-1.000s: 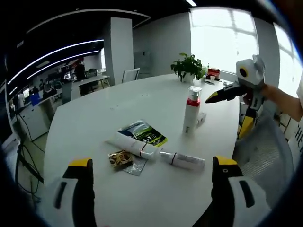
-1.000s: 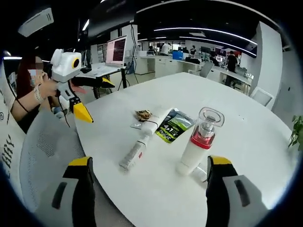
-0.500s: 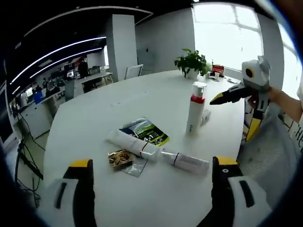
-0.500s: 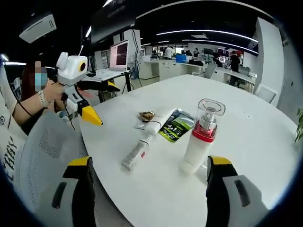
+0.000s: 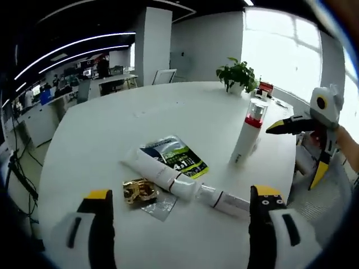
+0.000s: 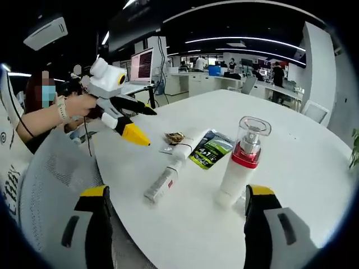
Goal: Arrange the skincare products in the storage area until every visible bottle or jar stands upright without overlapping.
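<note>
two tubes lying flat, nearer the left tool

on the white desk (image 5: 112,129): one pump bottle (image 5: 248,132) with a red collar and clear cap, standing upright; two white tubes lying on their sides, end to end in a line. in the left gripper view, larger tube (image 5: 157,171) running from upper left down to lower right, smaller tube (image 5: 223,200) carrying on along the same line toward the right jaw. green sachet (image 5: 175,157) flat just behind the larger tube, gold foil packet (image 5: 138,190) just in front of it, near but apart from the tube

left tool (image 5: 178,224) low over the desk with jaws well apart and nothing between them, tubes straight ahead and close. long axis of the tubes lying crosswise to the jaw gap, slanted, so probably a roll of the wrist needed before closing on either one

right tool (image 6: 175,224) likewise spread wide and empty, with the bottle just ahead near its right jaw and the tubes farther off to the left. judged nearer hand for the tubes: the left, also seen in the right gripper view coming in over the desk edge

bottle already upright; both tubes yet to be stood up
</note>
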Demonstrator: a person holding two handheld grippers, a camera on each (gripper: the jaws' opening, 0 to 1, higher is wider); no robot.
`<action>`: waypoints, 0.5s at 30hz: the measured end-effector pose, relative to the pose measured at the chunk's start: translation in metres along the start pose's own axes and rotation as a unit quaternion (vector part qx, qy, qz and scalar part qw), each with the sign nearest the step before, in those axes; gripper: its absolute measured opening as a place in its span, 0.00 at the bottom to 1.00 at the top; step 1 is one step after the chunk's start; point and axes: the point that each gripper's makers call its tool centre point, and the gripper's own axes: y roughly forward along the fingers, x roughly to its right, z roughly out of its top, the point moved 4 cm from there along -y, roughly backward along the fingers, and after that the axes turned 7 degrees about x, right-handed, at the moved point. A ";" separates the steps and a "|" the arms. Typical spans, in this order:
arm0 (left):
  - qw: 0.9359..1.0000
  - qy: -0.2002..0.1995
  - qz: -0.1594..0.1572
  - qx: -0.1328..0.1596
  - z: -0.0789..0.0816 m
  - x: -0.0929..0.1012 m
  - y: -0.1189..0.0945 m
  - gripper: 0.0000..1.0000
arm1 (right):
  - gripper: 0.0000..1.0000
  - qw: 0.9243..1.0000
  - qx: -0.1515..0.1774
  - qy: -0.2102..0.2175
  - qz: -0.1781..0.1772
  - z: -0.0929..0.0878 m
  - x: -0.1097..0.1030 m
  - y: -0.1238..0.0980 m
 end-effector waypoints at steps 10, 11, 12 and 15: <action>0.996 -0.082 -0.020 -0.019 0.000 -0.008 0.041 0.92 | 0.99 1.000 -0.005 0.005 -0.015 -0.001 0.000 0.002; 0.995 -0.097 -0.018 -0.020 0.000 -0.010 0.046 0.92 | 0.99 1.000 -0.004 0.006 -0.015 -0.001 -0.001 0.002; 0.994 -0.108 -0.009 -0.023 0.000 -0.014 0.050 0.92 | 0.99 1.000 -0.004 0.006 -0.016 -0.001 -0.001 0.002; 0.995 -0.091 0.007 -0.037 0.000 -0.028 0.067 0.91 | 0.99 1.000 -0.006 0.012 -0.016 -0.003 0.000 0.004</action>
